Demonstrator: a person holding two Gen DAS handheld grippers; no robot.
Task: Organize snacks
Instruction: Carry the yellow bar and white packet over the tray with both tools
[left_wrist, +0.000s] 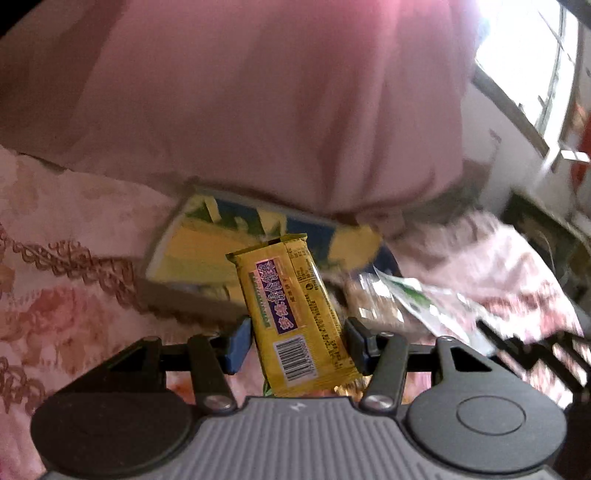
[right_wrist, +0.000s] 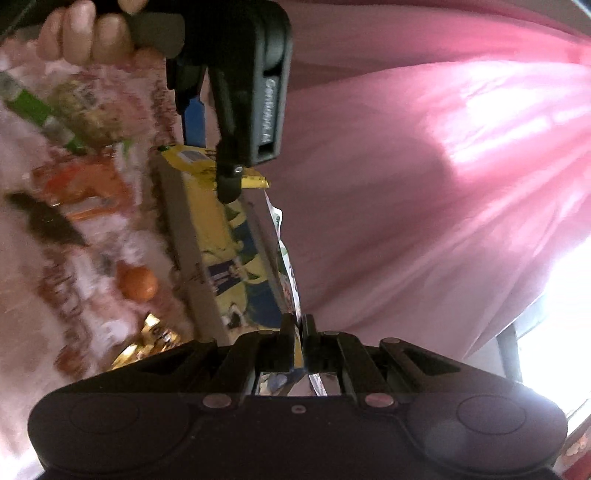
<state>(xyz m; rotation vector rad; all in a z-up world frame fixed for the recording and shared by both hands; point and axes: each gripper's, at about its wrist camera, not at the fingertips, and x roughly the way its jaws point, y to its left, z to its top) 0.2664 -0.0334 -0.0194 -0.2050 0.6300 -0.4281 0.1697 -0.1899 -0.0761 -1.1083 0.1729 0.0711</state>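
Yellow snack packet (left_wrist: 295, 314) sits gripped between the left tongs (left_wrist: 295, 341); right tongs (right_wrist: 298, 332) clenched on a foil wrapper (right_wrist: 291, 280)

Yellow snack packet (left_wrist: 295, 314) is showing a purple label band w/ white characters and a white barcode patch. Tray (left_wrist: 177, 254) behind it, at 11 o'clock, is wearing a yellow-and-blue cartoon print — same print in the right wrist view. Bedspread (left_wrist: 62, 266) is showing pale pink w/ reddish-brown floral scrolls. Curtain (left_wrist: 258, 99) is glowing plain pink. Left gripper (left_wrist: 295, 338) pads are showing blue — body black and grey. Orange round thing (right_wrist: 137, 283) is lying at 9 o'clock.
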